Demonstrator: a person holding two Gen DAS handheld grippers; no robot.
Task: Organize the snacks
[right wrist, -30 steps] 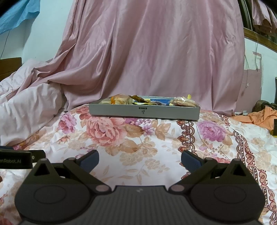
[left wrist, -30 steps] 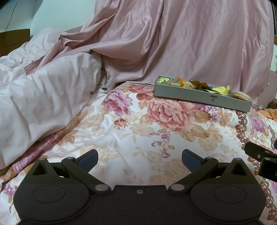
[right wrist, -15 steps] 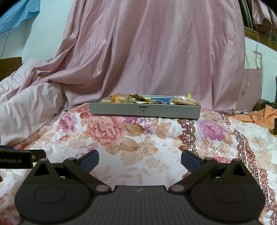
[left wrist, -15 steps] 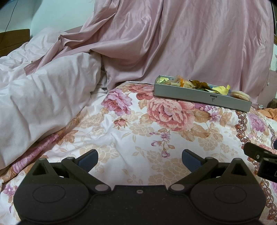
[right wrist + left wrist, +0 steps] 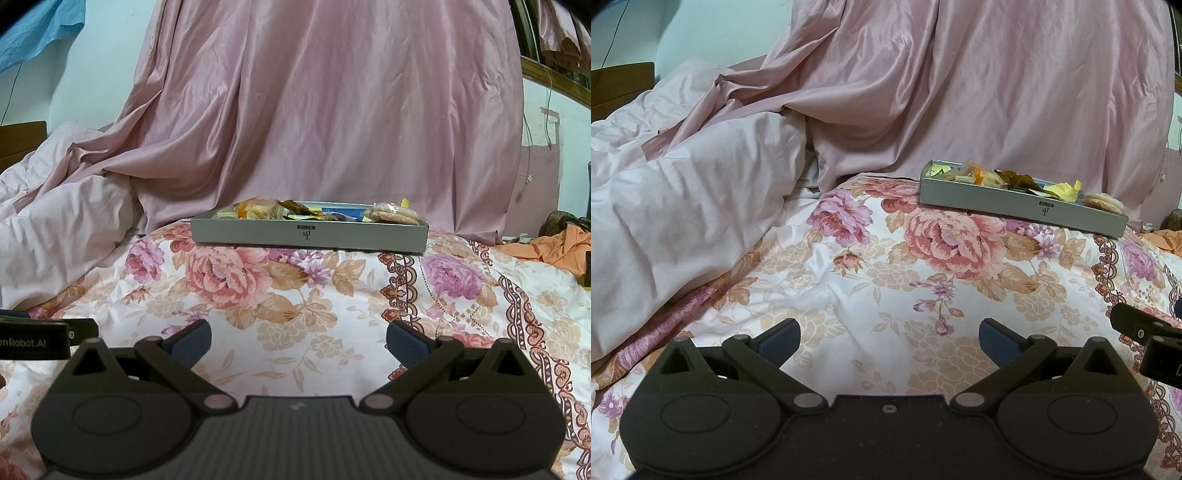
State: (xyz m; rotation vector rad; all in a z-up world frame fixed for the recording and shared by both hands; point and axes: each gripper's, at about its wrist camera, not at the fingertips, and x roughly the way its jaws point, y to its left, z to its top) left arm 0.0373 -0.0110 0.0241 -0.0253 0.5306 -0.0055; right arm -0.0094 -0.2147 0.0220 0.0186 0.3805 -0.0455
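A shallow grey box [image 5: 1015, 206] holding several wrapped snacks [image 5: 982, 177] lies on the flowered bedspread, far right in the left wrist view. It also shows in the right wrist view [image 5: 258, 232], straight ahead, with snacks [image 5: 258, 210] and a pack of biscuits [image 5: 393, 214] inside. My left gripper [image 5: 889, 338] is open and empty, low over the bedspread, well short of the box. My right gripper [image 5: 298, 338] is open and empty, also short of the box.
A pink curtain [image 5: 332, 110] hangs behind the box. A rumpled pale duvet [image 5: 683, 206] lies to the left. Orange cloth [image 5: 554, 251] lies at the far right. The other gripper shows at each view's edge [image 5: 1145, 332] [image 5: 33, 339].
The right gripper's view has sunk slightly, so the box sits a little higher in frame. The left view barely changes. Both grippers stay open.
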